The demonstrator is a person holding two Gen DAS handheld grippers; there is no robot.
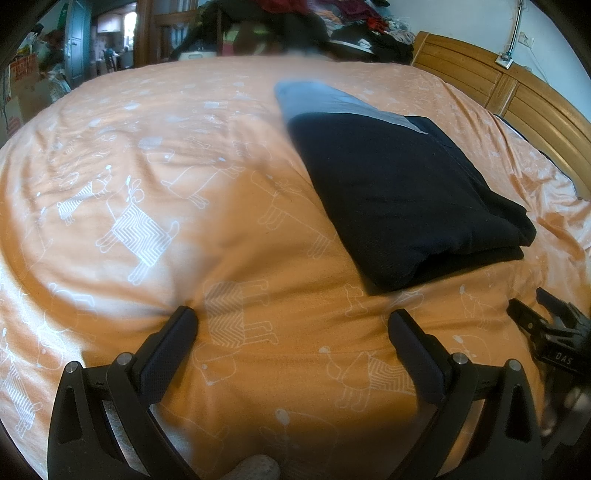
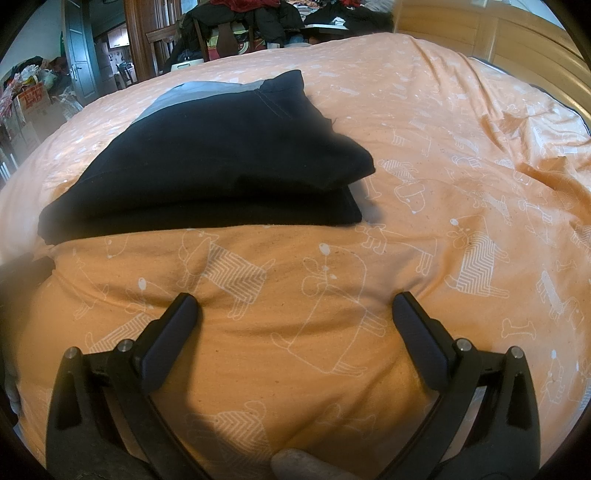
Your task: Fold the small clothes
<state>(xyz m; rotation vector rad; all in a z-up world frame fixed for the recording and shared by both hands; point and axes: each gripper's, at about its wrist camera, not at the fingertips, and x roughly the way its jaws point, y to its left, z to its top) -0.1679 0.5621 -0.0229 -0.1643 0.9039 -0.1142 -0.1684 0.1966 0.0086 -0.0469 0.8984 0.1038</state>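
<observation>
Nearest your left-hand lens, the left gripper [image 1: 291, 317] fills the lower part of the frame with its two black fingers [image 1: 168, 354] spread wide, nothing between them but orange cloth. Both tips rest low against the bedsheet [image 1: 147, 155], an orange cover printed with white outline dogs, and the fabric dimples slightly at the left tip. At the lower right edge of that same view you can see part of the right gripper [image 1: 550, 332], a black frame with small white lettering on it, sitting just beside yours.

In your right-hand view, the right gripper [image 2: 295, 306] looks the same: its jaws stand well apart and hold nothing, the tips pressing lightly into the rumpled sheet at the bottom of the frame.

Beyond the tips lies the folded garment [image 1: 402, 184], dark navy with a grey panel at its far end. In the left view it sits right of centre, running up toward the upper middle; in the right view the folded garment [image 2: 207, 158] sits upper left of centre, stacked in at least two layers with its near edge square to you. Neither tool touches it.

Farther out, a wooden headboard [image 1: 498, 85] runs along the upper right, and a heap of clothes [image 1: 354, 22] crowds the top edge behind the bed. A blue-green door [image 2: 79, 55] stands at the upper left.
</observation>
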